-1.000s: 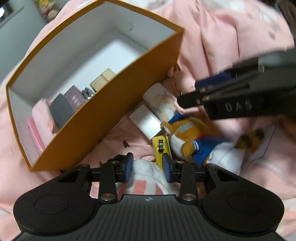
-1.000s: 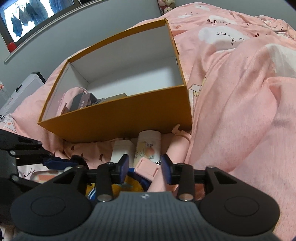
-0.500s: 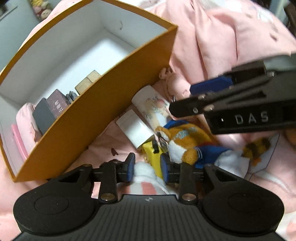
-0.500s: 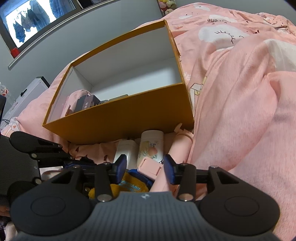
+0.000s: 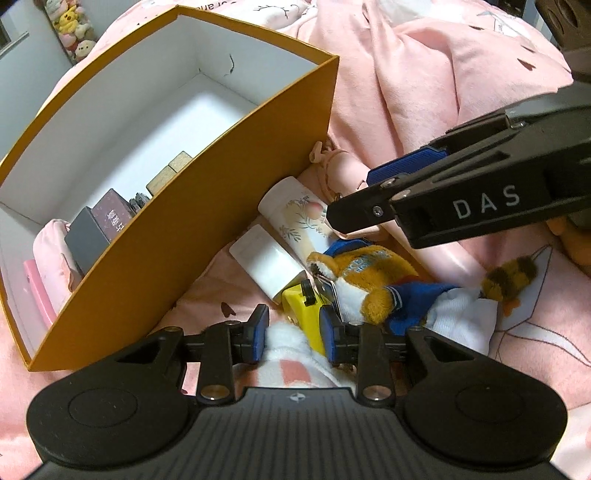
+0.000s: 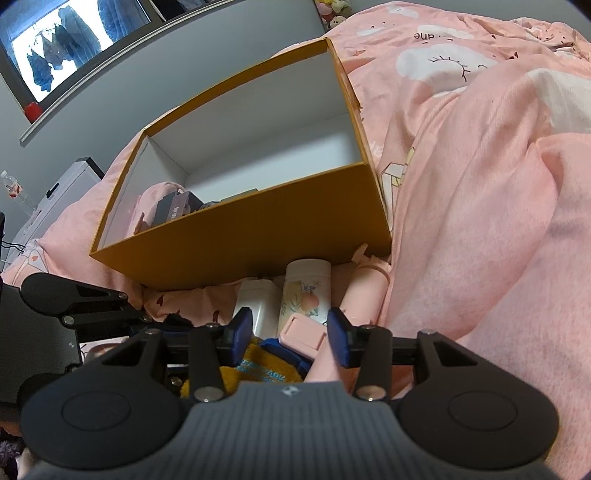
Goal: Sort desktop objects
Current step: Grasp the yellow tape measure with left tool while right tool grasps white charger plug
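An orange box (image 5: 207, 206) (image 6: 258, 229) with white inside stands on the pink bedding and holds several small items at its left end. In front of it lie a white case (image 5: 264, 258), a peach-print tube (image 5: 295, 214) (image 6: 304, 291), a pink bottle (image 6: 364, 291), a yellow object (image 5: 303, 314) and an orange plush toy (image 5: 369, 280). My left gripper (image 5: 294, 332) is open around a white and pink soft item (image 5: 291, 354). My right gripper (image 6: 290, 334) is open, with a small pink flat piece (image 6: 303, 330) between its fingers.
Pink blankets (image 6: 480, 184) are heaped to the right of the box. A grey wall with a window (image 6: 66, 44) and a white cabinet (image 6: 62, 188) are behind the bed. Plush toys (image 5: 74, 33) sit far back.
My right gripper has opened wider and risen a little. My left gripper has stayed by the soft item; its view has shifted so the box sits further left.
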The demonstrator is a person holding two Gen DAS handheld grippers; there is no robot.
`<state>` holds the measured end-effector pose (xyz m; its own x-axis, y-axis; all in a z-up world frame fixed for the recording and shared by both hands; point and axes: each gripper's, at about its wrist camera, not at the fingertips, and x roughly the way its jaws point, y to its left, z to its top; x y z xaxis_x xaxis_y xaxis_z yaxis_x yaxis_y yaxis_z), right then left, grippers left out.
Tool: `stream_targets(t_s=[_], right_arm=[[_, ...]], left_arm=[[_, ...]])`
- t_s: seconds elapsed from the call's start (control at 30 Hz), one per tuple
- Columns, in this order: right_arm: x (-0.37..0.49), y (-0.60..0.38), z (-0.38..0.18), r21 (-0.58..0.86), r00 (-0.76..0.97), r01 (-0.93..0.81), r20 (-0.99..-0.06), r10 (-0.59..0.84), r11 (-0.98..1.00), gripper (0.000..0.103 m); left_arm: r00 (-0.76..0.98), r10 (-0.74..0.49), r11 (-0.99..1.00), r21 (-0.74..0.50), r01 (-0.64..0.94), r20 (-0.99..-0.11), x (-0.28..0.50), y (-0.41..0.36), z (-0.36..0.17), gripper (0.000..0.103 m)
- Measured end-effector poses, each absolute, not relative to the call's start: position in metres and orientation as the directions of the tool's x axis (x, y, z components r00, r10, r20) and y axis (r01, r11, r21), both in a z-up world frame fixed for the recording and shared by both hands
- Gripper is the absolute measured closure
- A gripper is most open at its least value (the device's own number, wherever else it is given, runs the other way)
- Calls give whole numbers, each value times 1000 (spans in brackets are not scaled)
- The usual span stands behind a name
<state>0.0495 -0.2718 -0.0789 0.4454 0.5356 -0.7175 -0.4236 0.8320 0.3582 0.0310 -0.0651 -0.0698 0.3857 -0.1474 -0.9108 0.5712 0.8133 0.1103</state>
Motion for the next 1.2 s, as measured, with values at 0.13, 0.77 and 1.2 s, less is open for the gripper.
stream_targets(t_s=[0.13, 0.77, 1.2], right_arm=[[52, -276, -79, 387, 437, -410, -711, 550, 826, 56], [57, -280, -82, 436, 417, -385, -704, 574, 814, 56], [54, -270, -78, 383, 427, -405, -724, 542, 831, 56]], left_arm=[[374, -183, 836, 56, 545, -909, 37, -58, -68, 70], [284, -151, 884, -1, 467, -947, 46, -70, -76, 71], [311, -213, 916, -80, 392, -926, 37, -64, -68, 76]])
